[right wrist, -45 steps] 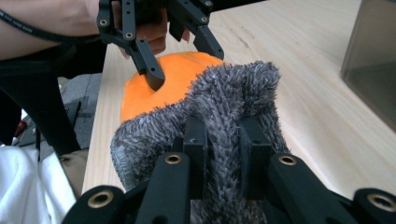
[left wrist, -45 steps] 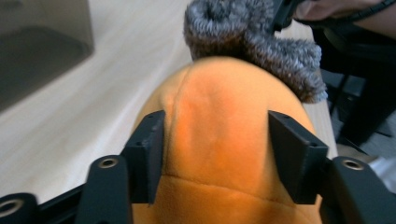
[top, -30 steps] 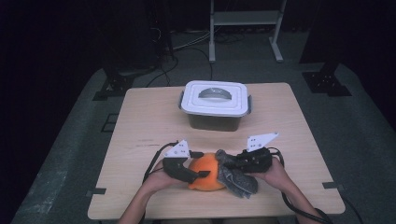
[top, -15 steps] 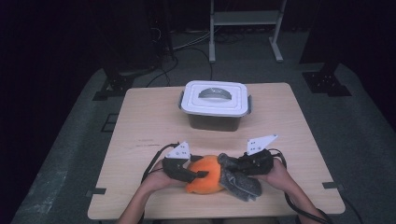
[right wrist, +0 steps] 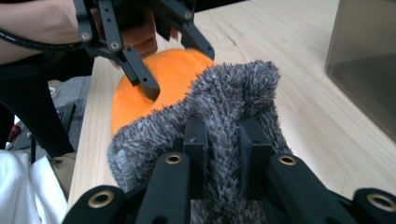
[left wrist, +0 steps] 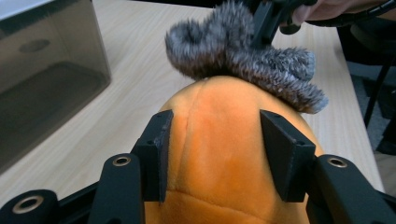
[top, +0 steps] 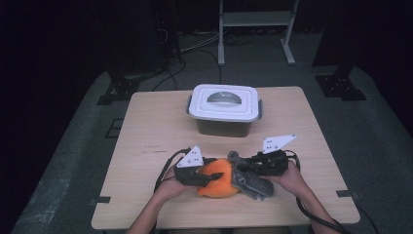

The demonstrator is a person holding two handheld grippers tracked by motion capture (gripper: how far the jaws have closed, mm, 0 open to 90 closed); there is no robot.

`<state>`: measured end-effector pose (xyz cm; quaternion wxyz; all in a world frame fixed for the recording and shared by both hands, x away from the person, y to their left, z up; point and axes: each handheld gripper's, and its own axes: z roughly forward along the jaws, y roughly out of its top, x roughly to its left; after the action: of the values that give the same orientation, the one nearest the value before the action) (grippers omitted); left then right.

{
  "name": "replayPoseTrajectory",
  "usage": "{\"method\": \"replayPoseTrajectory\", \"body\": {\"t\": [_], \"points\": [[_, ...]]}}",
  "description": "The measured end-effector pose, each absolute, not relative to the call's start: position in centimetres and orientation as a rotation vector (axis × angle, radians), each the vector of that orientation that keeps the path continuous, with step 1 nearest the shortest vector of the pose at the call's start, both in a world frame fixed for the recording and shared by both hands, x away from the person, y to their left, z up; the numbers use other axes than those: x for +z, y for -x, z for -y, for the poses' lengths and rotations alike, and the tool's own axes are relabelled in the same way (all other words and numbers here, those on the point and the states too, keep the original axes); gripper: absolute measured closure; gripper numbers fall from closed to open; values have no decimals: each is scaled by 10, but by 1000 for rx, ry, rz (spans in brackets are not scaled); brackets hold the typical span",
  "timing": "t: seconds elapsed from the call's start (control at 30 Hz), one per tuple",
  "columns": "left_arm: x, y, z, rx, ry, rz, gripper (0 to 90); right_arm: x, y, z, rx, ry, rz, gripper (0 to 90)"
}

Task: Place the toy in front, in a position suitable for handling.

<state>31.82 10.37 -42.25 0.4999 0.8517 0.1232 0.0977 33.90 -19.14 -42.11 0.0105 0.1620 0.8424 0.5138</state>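
Note:
An orange plush body (top: 219,179) with a grey fuzzy part (top: 251,181) lies near the table's front edge. My left gripper (top: 210,176) comes at it from the left. In the left gripper view its jaws have just been closing, and both pads (left wrist: 161,140) now press on the orange sides (left wrist: 219,154). My right gripper (top: 243,165) comes from the right. In the right gripper view it (right wrist: 223,133) is shut on a fold of the grey fur (right wrist: 233,98), and a left finger (right wrist: 142,77) dents the orange body (right wrist: 170,70).
A lidded tub (top: 225,109) with a white lid and a grey handle stands at the middle back of the wooden table (top: 146,141). Its dark wall is close by in both gripper views. Cables trail from both grippers toward the front edge.
The left jaws have closed in on the orange plush. Both hands and the toy have stayed about where they were.

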Motion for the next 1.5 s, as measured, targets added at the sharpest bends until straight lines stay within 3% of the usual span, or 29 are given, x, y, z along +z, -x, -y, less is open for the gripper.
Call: {"method": "replayPoseTrajectory", "body": {"t": [0.1,0.23,0.37,0.43,0.6,0.7,0.87,1.3,1.5], "points": [[-422,-318,-108,174,-2071,-306,427,-424,-338,190,1597,-506,-2653,756],[-419,-319,-108,111,-2080,-331,221,-429,-332,181,1582,-435,-2706,757],[-423,-321,-103,94,-2130,-347,104,-427,-326,175,1582,-367,-2725,758],[-427,-321,-102,82,-2141,-344,114,-427,-324,174,1574,-352,-2724,758],[-423,-315,-101,207,-2108,-287,401,-418,-326,178,1601,-375,-2632,762],[-419,-311,-97,312,-2063,-253,458,-412,-327,180,1627,-383,-2594,762],[-422,-314,-102,342,-2032,-264,455,-414,-333,188,1663,-455,-2560,763],[-435,-323,-128,162,-2063,-255,373,-450,-341,192,1387,-575,-2733,763],[-433,-319,-122,155,-2077,-213,361,-429,-337,191,1564,-516,-2632,763]]}}
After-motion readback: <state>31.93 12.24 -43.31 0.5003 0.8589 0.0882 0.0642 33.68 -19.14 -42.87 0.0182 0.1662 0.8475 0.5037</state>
